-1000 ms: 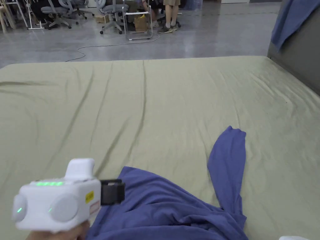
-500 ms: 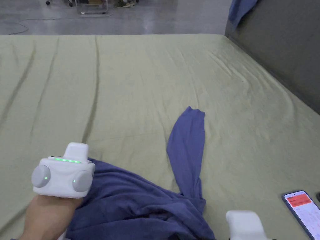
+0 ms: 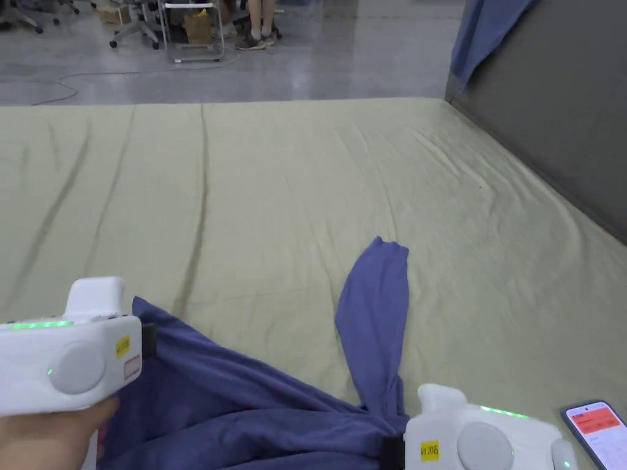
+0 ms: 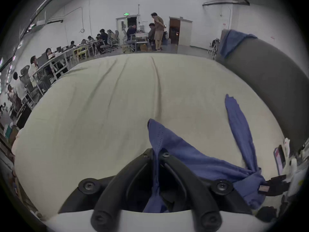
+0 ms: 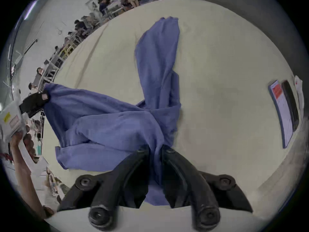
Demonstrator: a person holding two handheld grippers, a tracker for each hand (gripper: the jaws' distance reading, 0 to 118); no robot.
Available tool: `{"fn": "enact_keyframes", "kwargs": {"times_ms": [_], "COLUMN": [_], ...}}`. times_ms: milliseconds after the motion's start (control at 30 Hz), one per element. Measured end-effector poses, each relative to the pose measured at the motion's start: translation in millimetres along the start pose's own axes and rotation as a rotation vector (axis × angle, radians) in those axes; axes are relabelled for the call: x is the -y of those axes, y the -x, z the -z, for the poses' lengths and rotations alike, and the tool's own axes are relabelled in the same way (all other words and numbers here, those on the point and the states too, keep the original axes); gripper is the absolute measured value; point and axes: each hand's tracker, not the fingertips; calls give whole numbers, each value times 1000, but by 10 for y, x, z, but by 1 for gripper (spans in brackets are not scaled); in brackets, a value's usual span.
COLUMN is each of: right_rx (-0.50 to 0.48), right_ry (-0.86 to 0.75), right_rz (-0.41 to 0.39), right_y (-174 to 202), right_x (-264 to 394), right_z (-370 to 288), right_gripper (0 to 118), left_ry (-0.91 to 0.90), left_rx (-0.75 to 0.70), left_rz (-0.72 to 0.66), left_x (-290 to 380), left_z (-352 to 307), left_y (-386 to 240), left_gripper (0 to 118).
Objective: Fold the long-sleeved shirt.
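Note:
A blue long-sleeved shirt (image 3: 257,404) lies bunched at the near edge of the green bed, one sleeve (image 3: 375,306) stretching away from me. My left gripper (image 4: 156,154) is shut on a corner of the shirt (image 4: 192,158) and holds it slightly raised at the left. My right gripper (image 5: 155,149) is shut on gathered shirt (image 5: 108,123) cloth near the sleeve's base. In the head view the left gripper (image 3: 150,343) is at the lower left and the right gripper (image 3: 389,451) at the bottom right, with the cloth stretched between them.
The bed sheet (image 3: 275,196) is wrinkled. A phone (image 3: 603,428) lies on it near the right gripper. A dark headboard (image 3: 551,110) with a blue cloth (image 3: 484,30) draped over it bounds the right side. People and office chairs stand beyond the far edge.
The right gripper has come into the head view at the bottom, shut on the shirt. The left gripper has moved left, pulling its corner outward so the cloth spreads.

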Motion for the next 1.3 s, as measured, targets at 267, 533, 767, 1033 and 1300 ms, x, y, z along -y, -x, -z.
{"fn": "enact_keyframes", "kwargs": {"times_ms": [267,533,767,1033,1300], "right_rx": [-61,30,145,228,217], "right_ry": [-463,-838,-889,-877,-770], "right_rz": [-289,-457,-438,-381,-449], "right_y": [502,1080,1519,1678,1522], "right_x": [56,-1082,-2601,-3758,-3834], "right_z": [-1148,-2097,-2531,-2527,-1724], "right_gripper": [7,7,7,7,7], "left_ry": [-212,-430,-490,-496,-407], "left_rx": [93,50,-60,-120,-124], "left_rz": [-136,-157,-241,-360,-372], "left_x": [-284,-1519,-2726,-3278,-2894], "left_z": [-1096,-1647,-1651,-1261,-463], "left_y": [153,448,869,1283,1468], "left_gripper": [3,3,3,2,2]}}
